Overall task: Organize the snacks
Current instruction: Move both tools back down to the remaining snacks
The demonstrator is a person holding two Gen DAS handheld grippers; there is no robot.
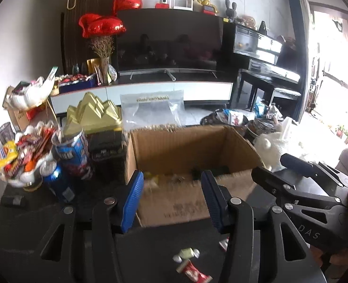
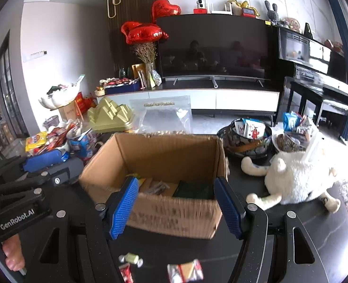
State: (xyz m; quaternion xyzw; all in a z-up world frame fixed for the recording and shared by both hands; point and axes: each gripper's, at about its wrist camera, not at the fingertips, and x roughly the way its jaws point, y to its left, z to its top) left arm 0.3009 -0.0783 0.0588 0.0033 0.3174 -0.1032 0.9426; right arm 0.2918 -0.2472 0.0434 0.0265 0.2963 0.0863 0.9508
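Both claws, left [image 1: 171, 200] and right [image 2: 175, 206], spread wide, empty, before box [image 2: 164, 155] at 12 o'clock. Wrapped candies [image 2: 130, 258] on worktop [image 2: 292, 202] at 6 o'clock.

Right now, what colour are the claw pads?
Blue, ribbed pads; clearest in the right wrist view.

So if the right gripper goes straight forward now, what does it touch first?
Most likely the near wall of the cardboard box, which fills the gap between the open fingers of the right gripper. Depth is unclear; if it travels high enough, it might clear the rim instead.
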